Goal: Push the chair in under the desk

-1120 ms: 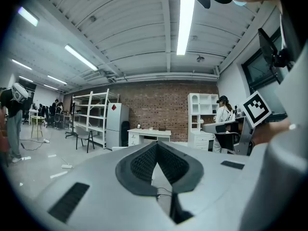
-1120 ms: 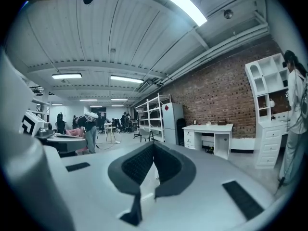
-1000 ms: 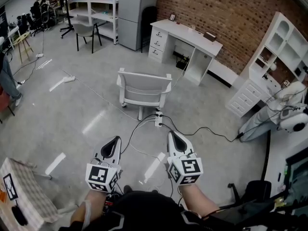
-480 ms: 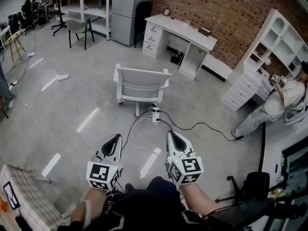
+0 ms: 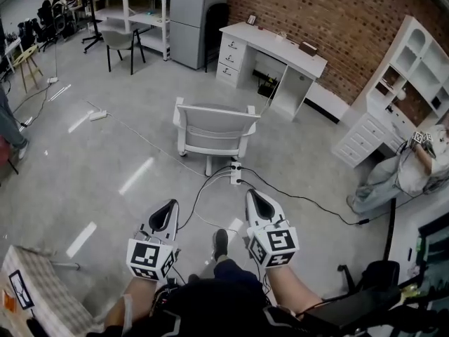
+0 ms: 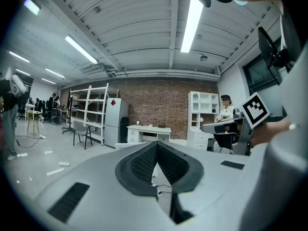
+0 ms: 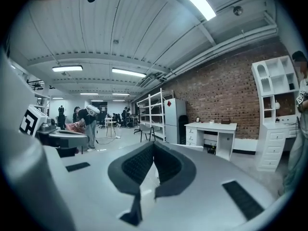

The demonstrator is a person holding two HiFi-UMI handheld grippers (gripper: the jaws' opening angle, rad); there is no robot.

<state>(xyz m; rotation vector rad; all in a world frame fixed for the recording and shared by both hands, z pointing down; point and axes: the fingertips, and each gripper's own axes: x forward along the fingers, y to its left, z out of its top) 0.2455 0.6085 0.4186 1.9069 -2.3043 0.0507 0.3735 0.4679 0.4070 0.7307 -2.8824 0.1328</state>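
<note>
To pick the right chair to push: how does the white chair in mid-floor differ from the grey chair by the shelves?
The white chair is all white; the grey chair has thin dark legs. The white chair stands on open floor facing the desk; the grey chair stands far off beside the shelves. Both are upright and empty.

Both hands are holding grippers side by side, pointing away: left gripper (image 5: 162, 217) and right gripper (image 5: 258, 205), each with fingers pressing together on nothing, forearms extending forward.
</note>
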